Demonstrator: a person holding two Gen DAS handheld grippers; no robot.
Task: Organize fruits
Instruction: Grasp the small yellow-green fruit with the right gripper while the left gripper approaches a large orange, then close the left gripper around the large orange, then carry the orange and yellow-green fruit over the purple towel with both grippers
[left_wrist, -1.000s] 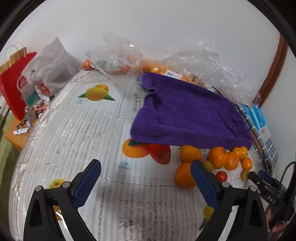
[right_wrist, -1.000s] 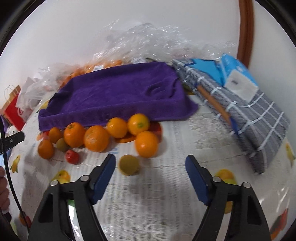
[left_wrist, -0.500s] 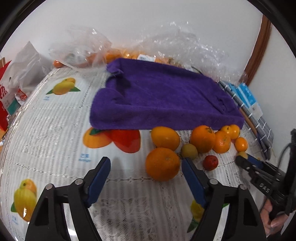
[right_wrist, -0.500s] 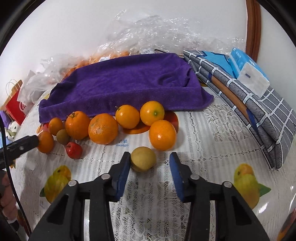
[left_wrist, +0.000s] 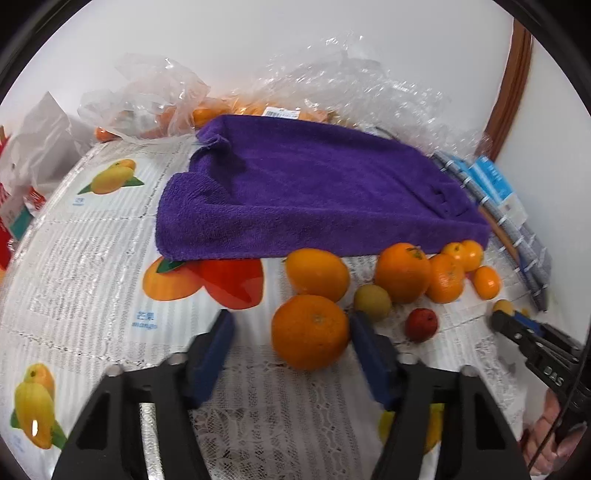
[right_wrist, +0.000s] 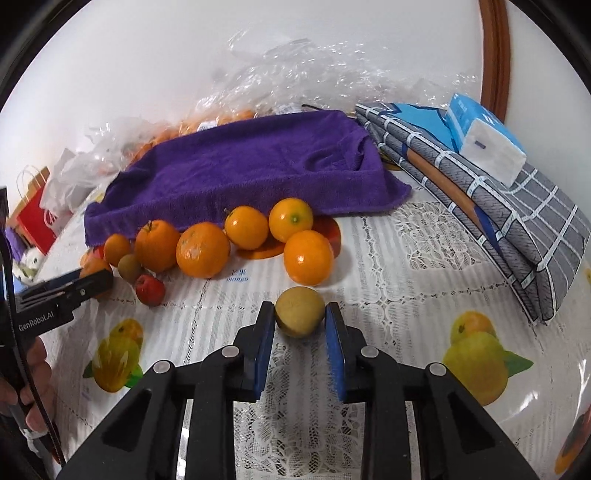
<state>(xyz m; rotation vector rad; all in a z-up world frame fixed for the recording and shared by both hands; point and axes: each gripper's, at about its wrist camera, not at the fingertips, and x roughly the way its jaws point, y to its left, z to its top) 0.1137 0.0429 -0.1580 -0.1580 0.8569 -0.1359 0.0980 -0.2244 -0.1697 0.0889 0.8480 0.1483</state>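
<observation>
A row of oranges lies in front of a purple towel (left_wrist: 314, 192) on the fruit-print tablecloth. My left gripper (left_wrist: 291, 325) is open, its blue pads on either side of a large orange (left_wrist: 310, 330), the right pad close to it. A second orange (left_wrist: 317, 273), a small greenish fruit (left_wrist: 372, 302) and a small red fruit (left_wrist: 421, 325) lie just beyond. My right gripper (right_wrist: 300, 314) is shut on a small yellow-green fruit (right_wrist: 299, 311) resting on the cloth, with an orange (right_wrist: 308, 256) right behind it. The towel also shows in the right wrist view (right_wrist: 251, 166).
Clear plastic bags (left_wrist: 332, 88) with more oranges lie behind the towel by the wall. A folded grey checked cloth (right_wrist: 498, 206) with a tissue pack (right_wrist: 484, 138) sits at the right. A red paper bag (right_wrist: 35, 218) stands at the far left edge.
Both grippers moved forward to the fruit. The right jaws closed from wide open onto the small yellow-green fruit. The left jaws narrowed around the large orange.
</observation>
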